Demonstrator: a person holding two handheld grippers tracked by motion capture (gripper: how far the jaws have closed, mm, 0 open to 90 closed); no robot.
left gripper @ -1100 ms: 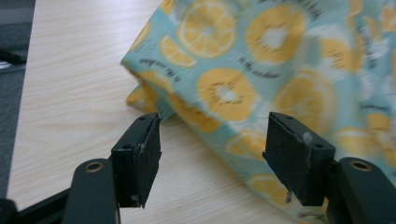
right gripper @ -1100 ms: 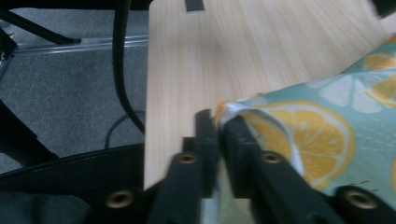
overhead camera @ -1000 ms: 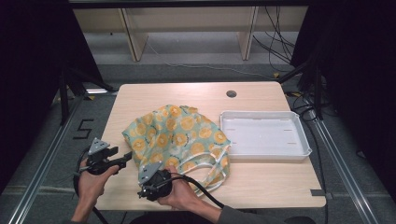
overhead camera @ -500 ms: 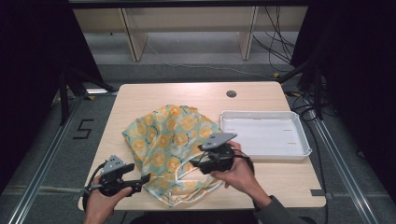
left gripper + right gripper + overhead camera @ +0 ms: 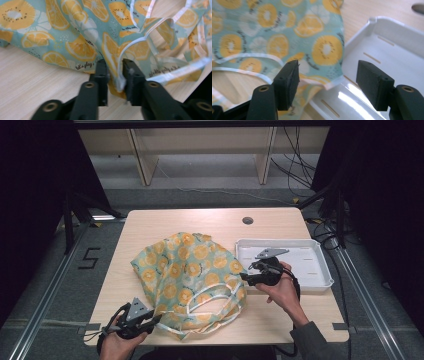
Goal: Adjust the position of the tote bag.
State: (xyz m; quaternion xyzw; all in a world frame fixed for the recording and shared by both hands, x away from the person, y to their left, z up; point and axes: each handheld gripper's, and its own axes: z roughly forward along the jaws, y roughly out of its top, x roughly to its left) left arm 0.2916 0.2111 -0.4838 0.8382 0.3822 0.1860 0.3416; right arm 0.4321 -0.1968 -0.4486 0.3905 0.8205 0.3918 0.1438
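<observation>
So the left gripper [image 5: 115,72] has just closed on the teal orange-print cloth bag [image 5: 192,270]; the right gripper [image 5: 327,82], just widened, has yet to grasp its edge

I count one cloth bag [image 5: 190,275] with an orange-slice print, spread across the middle of the table [image 5: 165,222], and I make out two white-trimmed handle loops [image 5: 212,302] at its near edge. One white tray [image 5: 310,257] sits on the right. I have two grippers: the left gripper [image 5: 155,320] near left, the right gripper [image 5: 244,276] by the tray. One round hole [image 5: 247,220] marks the table's far side.
</observation>
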